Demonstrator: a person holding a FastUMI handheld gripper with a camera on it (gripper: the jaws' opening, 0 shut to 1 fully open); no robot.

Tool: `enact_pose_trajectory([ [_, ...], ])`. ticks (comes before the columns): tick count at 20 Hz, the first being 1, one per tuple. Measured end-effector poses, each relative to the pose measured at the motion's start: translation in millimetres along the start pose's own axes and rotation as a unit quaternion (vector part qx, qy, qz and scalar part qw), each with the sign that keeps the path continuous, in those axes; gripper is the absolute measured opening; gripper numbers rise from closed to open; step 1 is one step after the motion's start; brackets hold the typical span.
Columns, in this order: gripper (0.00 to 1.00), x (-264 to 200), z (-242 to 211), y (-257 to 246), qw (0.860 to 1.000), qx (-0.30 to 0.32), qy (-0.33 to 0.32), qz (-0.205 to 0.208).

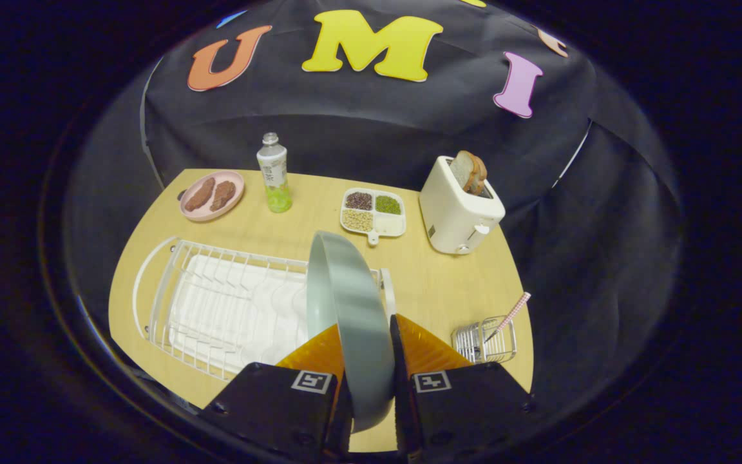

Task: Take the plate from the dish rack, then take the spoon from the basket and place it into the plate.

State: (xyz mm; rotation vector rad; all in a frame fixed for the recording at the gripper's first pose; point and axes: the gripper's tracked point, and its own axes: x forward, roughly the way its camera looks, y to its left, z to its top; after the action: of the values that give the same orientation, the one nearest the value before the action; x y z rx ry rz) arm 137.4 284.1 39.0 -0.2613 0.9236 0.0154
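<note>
- Gripper (pixel 366 361) nearest: its two fingers pinch the plate (pixel 348 309) by its rim, one finger on each face, the plate standing on edge between them.
- Plate looks rigid and smooth, likely ceramic or hard plastic; glazed faces would be slippery, so a pinch at the rim with the pads well past the lip seems the safest hold. Held at one edge it will want to swing, and if ceramic it would chip on a hard set-down.
- Rack (pixel 216 303) lies just ahead and left of the fingers, a white wire frame over a white tray; whether the plate's far edge is clear of it or touching I cannot tell.
- Basket (pixel 485 341), small and wire, stands near right; the spoon (pixel 509 316) leans out of it, a slim checked handle. It looks light and thin, best gripped across the handle above the basket's rim.
- Farther off on the table (pixel 435 283): a divided dish of beans (pixel 373 211), a toaster (pixel 458 212) with bread, a bottle (pixel 274 174), and a pink dish (pixel 211 195) far left.
</note>
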Motion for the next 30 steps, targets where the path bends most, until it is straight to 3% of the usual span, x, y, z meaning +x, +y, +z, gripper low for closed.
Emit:
enact_pose_trajectory([
  [5,0.32,-29.8,-40.9,20.5,0.991,0.029,-0.024,0.129],
  [10,0.32,-20.7,-122.0,9.4,0.976,0.081,-0.011,0.199],
  [14,0.32,-13.0,-183.2,9.0,0.951,0.148,0.028,0.270],
  [19,0.32,4.9,-246.9,11.7,0.931,0.190,0.049,0.306],
  [23,0.32,19.9,-288.0,27.5,0.901,0.243,0.084,0.351],
  [30,0.32,52.4,-286.7,25.0,0.880,0.291,0.100,0.362],
])
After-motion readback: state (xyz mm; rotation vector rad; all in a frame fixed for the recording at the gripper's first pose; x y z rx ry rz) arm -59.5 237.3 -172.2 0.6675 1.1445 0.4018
